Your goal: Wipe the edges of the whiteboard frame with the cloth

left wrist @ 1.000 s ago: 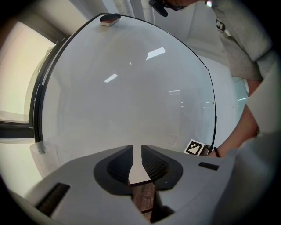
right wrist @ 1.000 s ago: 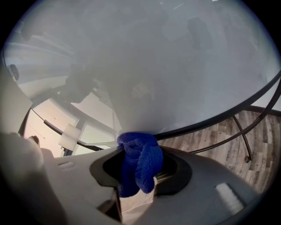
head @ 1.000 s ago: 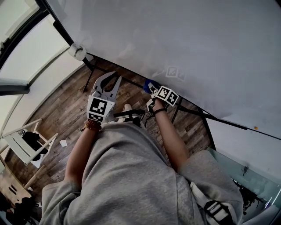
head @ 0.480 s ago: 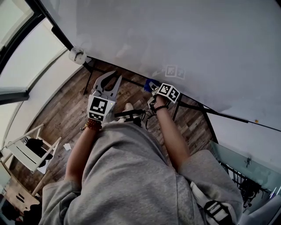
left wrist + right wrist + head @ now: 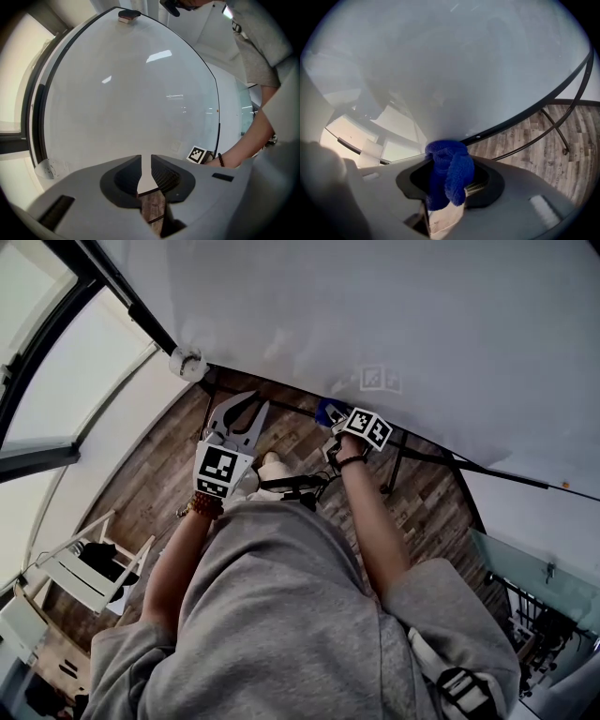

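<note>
The whiteboard [image 5: 394, 306] fills the top of the head view, and its black frame [image 5: 525, 112] runs along the bottom edge. My right gripper [image 5: 330, 418] is shut on a bunched blue cloth [image 5: 447, 171], held up against that bottom edge. The cloth [image 5: 325, 412] seems to touch the frame there. To its left, my left gripper [image 5: 239, 409] hangs below the board, apart from it. In the left gripper view the left gripper [image 5: 146, 171] is open by a narrow gap with nothing in it. The frame [image 5: 218, 103] curves down the board's side.
An eraser [image 5: 129, 15] sits on the board's top edge. A white corner cap [image 5: 187, 363] marks the lower left corner. The black stand legs [image 5: 555, 126] reach onto the wooden floor. A white chair [image 5: 84, 577] stands at lower left and a glass panel [image 5: 525, 587] at right.
The right gripper has carried the cloth closer up to the board's bottom edge. The head view has shifted a little. The left gripper has kept its place and its gap.
</note>
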The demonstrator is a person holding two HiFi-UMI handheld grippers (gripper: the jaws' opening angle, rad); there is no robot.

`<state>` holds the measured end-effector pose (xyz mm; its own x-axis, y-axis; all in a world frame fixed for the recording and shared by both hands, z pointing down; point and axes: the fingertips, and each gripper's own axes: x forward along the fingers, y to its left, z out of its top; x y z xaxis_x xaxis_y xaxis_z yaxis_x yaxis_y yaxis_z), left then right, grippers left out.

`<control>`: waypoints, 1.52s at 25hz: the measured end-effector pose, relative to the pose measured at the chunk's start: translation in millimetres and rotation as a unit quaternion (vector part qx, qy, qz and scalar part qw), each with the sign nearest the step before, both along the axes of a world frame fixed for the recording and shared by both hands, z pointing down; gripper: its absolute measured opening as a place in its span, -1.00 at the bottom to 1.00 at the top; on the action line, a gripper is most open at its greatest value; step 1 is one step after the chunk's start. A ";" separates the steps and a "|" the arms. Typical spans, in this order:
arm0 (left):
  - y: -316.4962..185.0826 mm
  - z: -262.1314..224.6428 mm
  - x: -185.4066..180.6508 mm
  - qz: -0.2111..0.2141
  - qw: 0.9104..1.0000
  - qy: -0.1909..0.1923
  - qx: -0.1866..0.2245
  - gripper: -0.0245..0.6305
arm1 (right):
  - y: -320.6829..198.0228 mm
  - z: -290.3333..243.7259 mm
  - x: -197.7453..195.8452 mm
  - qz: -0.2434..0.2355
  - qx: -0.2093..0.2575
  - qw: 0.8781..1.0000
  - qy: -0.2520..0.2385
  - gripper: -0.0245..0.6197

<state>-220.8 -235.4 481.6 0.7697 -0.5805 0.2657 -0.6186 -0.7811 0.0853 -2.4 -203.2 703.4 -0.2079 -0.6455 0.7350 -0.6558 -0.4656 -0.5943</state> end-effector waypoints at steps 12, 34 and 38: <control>-10.5 -0.2 -26.4 -0.005 1.000 -0.013 -0.005 -0.76 | -11.4 -3.7 -25.2 -0.020 0.006 1.000 0.002 -0.40; -44.5 -3.1 -98.4 0.029 1.000 -0.002 0.010 -0.76 | -48.7 -5.3 -94.5 -0.001 0.019 1.000 0.013 -0.40; -45.3 0.0 -110.5 0.027 1.000 -0.004 0.010 -0.76 | -57.6 -5.7 -111.9 -0.001 0.025 1.000 0.007 -0.40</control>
<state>-331.4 -280.8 481.6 0.7979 -0.5436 0.2604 -0.5764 -0.8145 0.0657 -114.4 -260.8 697.7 -0.2004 -0.6812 0.7042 -0.6650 -0.4332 -0.6083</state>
